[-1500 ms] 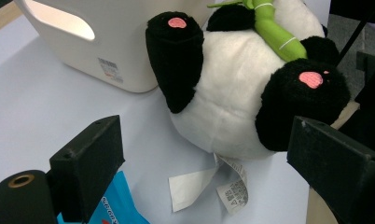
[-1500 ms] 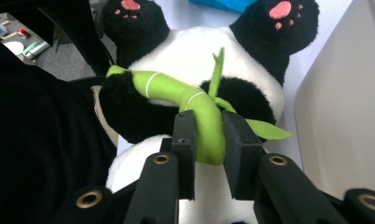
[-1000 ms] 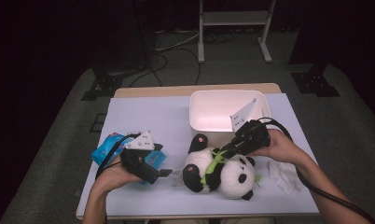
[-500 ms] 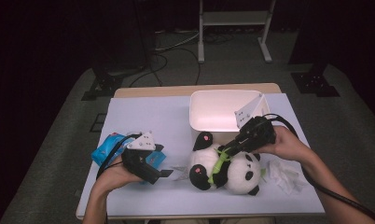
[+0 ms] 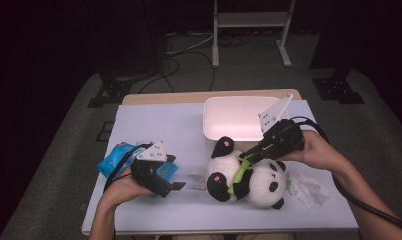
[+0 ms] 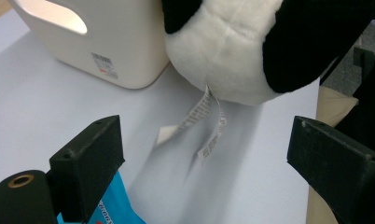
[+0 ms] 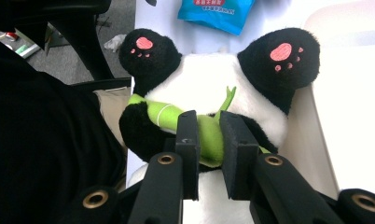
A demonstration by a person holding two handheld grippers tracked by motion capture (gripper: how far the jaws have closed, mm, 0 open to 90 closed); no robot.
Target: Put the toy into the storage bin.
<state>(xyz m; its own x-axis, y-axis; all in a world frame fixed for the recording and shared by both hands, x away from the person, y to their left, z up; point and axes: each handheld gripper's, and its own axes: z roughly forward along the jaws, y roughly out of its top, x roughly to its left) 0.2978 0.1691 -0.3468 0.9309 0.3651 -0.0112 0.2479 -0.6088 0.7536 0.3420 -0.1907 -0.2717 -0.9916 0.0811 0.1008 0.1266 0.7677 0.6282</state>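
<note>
Lying on its back on the counter (image 5: 154,122), a plush panda (image 5: 244,175) rests just in front of a white bin (image 5: 236,117), its black feet with pink pads pointing toward the bin. A green bamboo stalk (image 7: 195,128) sewn across its belly sits between the jaws of the right gripper (image 7: 209,149), which are clamped on the stalk near its middle. The person's right hand (image 5: 319,150) holds that gripper low over the panda from the right.

White labels (image 6: 206,116) hang from the panda's underside toward the counter; in the left gripper view they lie between the jaws but well ahead of them, untouched. The left gripper (image 5: 176,186) rests to the panda's left, held by the left hand (image 5: 121,187), its jaws wide apart and empty. A blue packet (image 5: 120,156) lies beside that gripper, partly under it. A crumpled white tissue (image 5: 309,187) lies just right of the panda.
</note>
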